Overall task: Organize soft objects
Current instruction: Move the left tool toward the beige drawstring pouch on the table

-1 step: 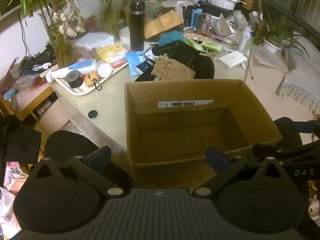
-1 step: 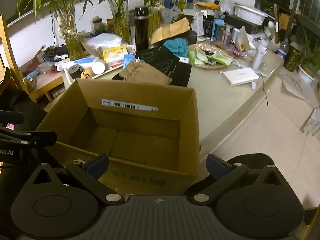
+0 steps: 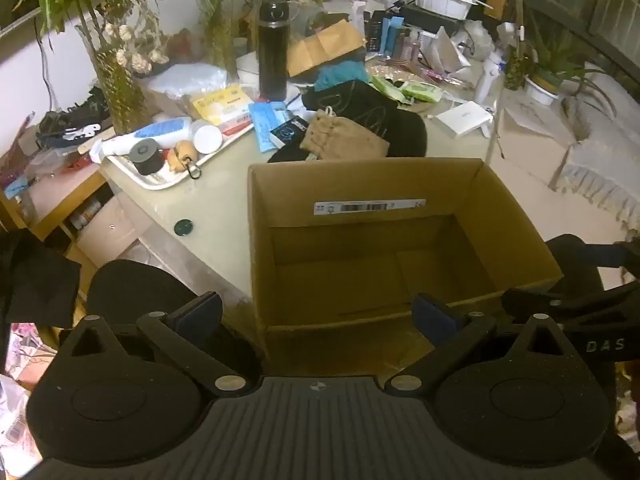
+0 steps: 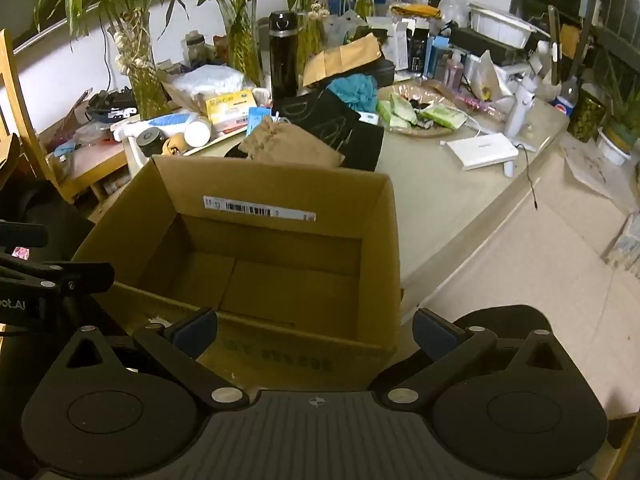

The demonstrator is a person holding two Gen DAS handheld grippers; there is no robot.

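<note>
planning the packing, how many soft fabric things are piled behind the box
3 visible: a tan drawstring cloth pouch nearest the open cardboard box, black printed fabric beneath it, teal cloth farthest back. More may be hidden.

An open cardboard box [image 3: 384, 248] stands empty; just beyond it lie a tan drawstring pouch [image 3: 344, 138], black cloth [image 3: 372, 108], and teal cloth [image 3: 342, 74].

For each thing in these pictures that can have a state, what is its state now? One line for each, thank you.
cardboard box: flaps open, nothing inside.
tan drawstring pouch: lying on the black cloth, mouth cinched.
black cloth: lying in a heap behind the box.
teal cloth: bunched up.
black bottle: upright, lid on.
left gripper: fingers open, holding nothing.
right gripper: fingers open, holding nothing.
</note>
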